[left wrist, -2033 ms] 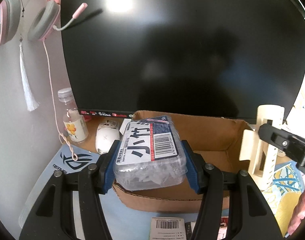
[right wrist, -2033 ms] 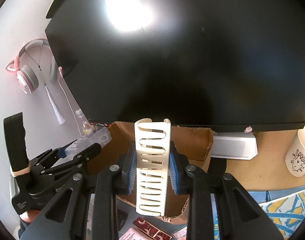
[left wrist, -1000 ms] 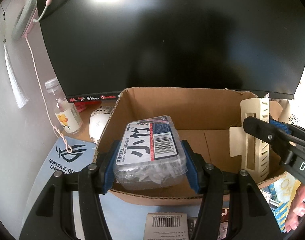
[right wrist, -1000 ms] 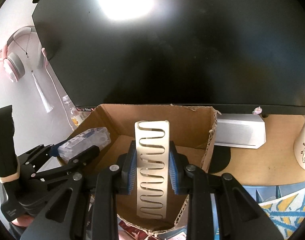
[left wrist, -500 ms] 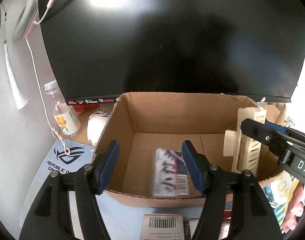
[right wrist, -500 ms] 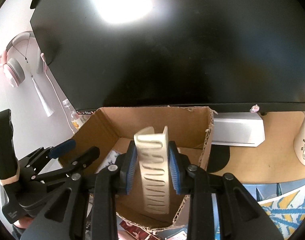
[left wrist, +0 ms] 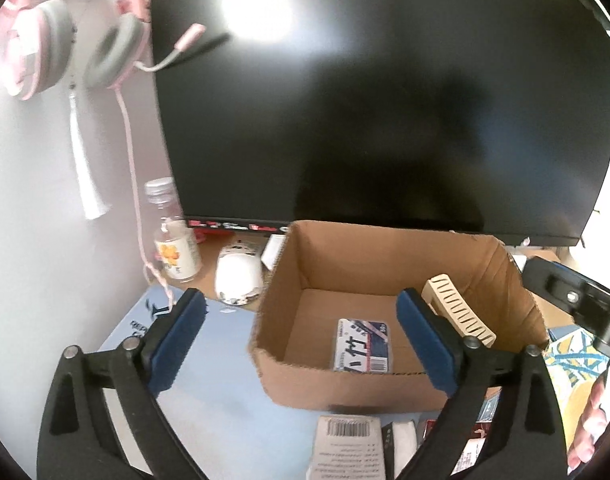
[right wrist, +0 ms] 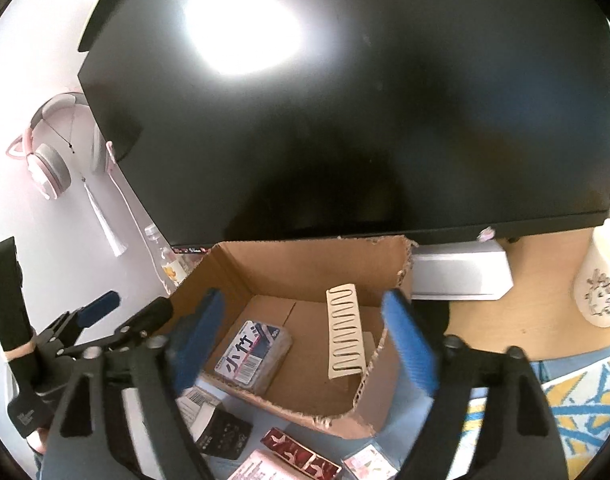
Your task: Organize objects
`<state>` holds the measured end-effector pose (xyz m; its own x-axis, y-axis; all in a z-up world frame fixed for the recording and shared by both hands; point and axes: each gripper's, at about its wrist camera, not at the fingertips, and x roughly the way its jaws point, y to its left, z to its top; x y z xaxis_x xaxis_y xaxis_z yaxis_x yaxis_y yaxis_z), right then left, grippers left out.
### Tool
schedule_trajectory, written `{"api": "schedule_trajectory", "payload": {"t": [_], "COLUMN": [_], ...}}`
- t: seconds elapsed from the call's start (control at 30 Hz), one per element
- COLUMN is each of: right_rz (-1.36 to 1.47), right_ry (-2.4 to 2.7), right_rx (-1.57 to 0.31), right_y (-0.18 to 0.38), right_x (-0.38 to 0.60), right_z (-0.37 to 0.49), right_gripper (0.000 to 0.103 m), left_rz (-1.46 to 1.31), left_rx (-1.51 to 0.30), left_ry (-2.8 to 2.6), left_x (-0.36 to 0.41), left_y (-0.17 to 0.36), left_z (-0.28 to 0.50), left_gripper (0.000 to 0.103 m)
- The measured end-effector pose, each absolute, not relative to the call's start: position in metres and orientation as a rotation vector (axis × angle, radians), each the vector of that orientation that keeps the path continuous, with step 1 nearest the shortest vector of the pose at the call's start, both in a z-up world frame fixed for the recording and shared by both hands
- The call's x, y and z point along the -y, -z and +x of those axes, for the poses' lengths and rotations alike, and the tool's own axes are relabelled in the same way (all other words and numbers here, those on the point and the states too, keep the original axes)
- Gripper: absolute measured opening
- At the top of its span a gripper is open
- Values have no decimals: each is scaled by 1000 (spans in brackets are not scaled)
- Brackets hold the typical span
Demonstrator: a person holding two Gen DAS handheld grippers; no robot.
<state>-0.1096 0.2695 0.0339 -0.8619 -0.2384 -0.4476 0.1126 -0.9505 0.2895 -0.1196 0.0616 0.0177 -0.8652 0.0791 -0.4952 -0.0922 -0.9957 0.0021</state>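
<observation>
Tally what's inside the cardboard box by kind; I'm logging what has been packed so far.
Clear plastic packs with a blue-and-white label: 1
Cream slotted plastic racks: 1
Total in the brown cardboard box: 2

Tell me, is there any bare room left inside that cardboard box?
Yes. The cardboard box has bare floor behind the floss pack, toward its back wall. The cream slotted rack fills the right side. In front of the box, small packages crowd the mat.
</observation>
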Motion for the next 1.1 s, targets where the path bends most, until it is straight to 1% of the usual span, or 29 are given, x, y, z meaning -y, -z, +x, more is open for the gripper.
{"api": "schedule_trajectory", "payload": {"t": [0.13, 0.33, 0.67, 1.1], "right_rz": [718, 740, 809, 880], "right_ry": [2852, 2837, 2822, 2823], "right_rx": [325, 293, 248, 306], "right_y": [-38, -39, -24, -6], "right_x": [-264, -258, -253, -263], "right_z": [-98, -83, -64, -56], "right_gripper": [103, 103, 103, 103], "left_rz": [-782, -775, -762, -740], "left_rx": [-46, -83, -33, -59], "left_ry": [-2990, -3021, -3046, -3055], "left_x": [-52, -44, -38, -35], "left_y": [-20, -22, -30, -22], "left_z": [-110, -95, -67, -47], "left_gripper": [102, 103, 103, 103]}}
